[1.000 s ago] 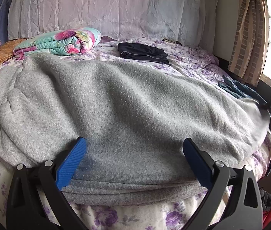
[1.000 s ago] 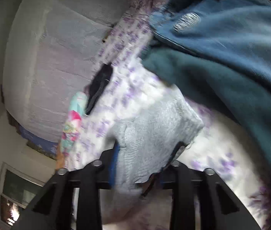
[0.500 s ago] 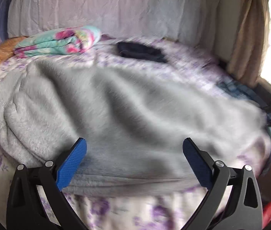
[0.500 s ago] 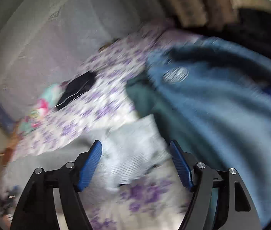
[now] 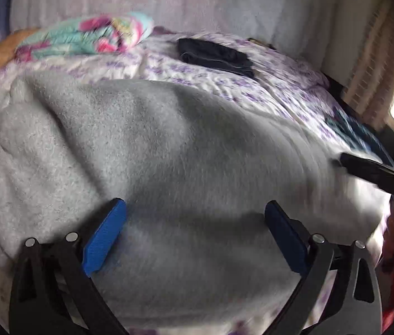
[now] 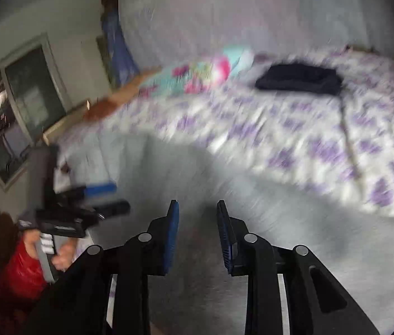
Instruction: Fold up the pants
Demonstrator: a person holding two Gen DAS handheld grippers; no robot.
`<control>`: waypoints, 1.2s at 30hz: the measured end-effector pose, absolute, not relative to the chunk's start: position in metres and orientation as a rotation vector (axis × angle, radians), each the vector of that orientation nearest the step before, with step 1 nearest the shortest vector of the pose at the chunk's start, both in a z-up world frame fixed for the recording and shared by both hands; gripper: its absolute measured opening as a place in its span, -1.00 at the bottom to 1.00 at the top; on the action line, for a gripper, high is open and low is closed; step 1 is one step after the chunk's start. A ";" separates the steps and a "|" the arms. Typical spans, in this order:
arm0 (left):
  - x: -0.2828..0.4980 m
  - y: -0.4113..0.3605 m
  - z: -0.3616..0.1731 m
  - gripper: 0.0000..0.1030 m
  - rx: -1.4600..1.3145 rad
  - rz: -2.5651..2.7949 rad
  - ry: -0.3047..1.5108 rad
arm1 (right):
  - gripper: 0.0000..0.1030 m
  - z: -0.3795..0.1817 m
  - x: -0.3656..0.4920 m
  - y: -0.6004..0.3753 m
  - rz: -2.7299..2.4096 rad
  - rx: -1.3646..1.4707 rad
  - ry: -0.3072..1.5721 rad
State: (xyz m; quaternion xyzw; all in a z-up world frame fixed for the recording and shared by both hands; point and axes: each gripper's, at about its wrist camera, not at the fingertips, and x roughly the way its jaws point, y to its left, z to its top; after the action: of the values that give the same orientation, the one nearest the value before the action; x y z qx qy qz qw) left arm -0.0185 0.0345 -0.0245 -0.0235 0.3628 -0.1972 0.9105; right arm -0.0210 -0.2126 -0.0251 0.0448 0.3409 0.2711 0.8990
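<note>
Floral purple bedspread [image 6: 294, 139] fills the room, grey pants [image 5: 169, 153] spread across it. Left gripper [image 5: 195, 231] hovers with fingers wide apart, pants under and between them. Right gripper [image 6: 197, 234], jaws just narrowed to a slim gap, nothing between them, grey pants beneath. Folded dark garment [image 6: 300, 79] lies far beyond.
</note>
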 end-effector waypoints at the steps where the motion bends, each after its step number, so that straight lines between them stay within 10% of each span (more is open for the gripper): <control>1: -0.027 0.032 -0.027 0.86 0.024 -0.395 0.746 | -0.45 -0.042 -0.015 -0.210 0.558 0.083 0.772; 23: -0.024 0.016 -0.029 0.90 0.012 -0.383 0.717 | -0.42 -0.007 0.100 -0.213 0.538 0.121 0.844; 28: -0.033 0.027 -0.030 0.90 -0.036 -0.421 0.664 | -0.83 -0.020 0.061 -0.167 0.745 0.037 0.852; 36: -0.038 0.028 -0.029 0.90 -0.066 -0.436 0.615 | -0.84 -0.037 0.026 -0.160 0.800 0.042 0.847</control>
State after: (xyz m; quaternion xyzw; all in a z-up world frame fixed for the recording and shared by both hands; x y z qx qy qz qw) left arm -0.0380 0.0282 -0.0289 -0.0322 0.3003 -0.2129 0.9292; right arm 0.0257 -0.1596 -0.0365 0.0197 0.4001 0.3775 0.8349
